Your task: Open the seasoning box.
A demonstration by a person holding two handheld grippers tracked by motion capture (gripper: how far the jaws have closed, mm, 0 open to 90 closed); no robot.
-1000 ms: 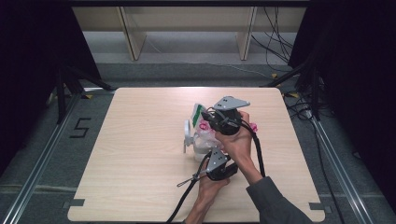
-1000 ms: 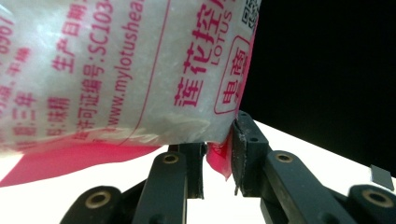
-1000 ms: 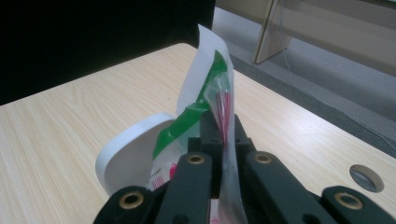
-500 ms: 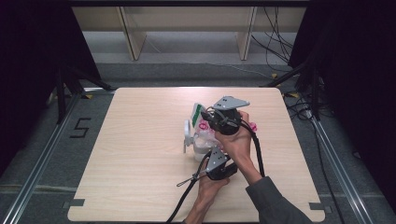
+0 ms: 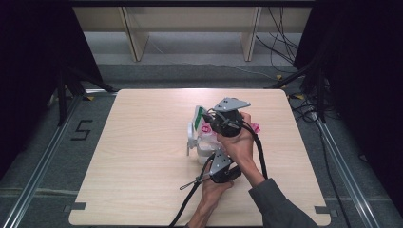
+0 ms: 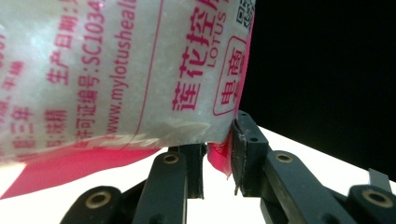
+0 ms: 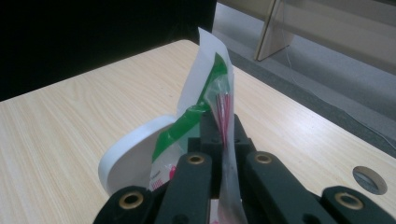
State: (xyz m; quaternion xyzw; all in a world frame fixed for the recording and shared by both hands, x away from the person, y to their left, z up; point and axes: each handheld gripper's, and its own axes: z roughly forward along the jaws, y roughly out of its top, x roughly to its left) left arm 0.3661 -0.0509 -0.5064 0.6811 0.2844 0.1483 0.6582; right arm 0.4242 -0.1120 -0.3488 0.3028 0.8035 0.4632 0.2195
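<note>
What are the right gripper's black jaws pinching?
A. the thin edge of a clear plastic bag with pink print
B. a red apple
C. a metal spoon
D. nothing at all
A: in the right gripper view the right gripper has its jaws shut on the thin edge of the plastic bag, which stands up between them.
</note>
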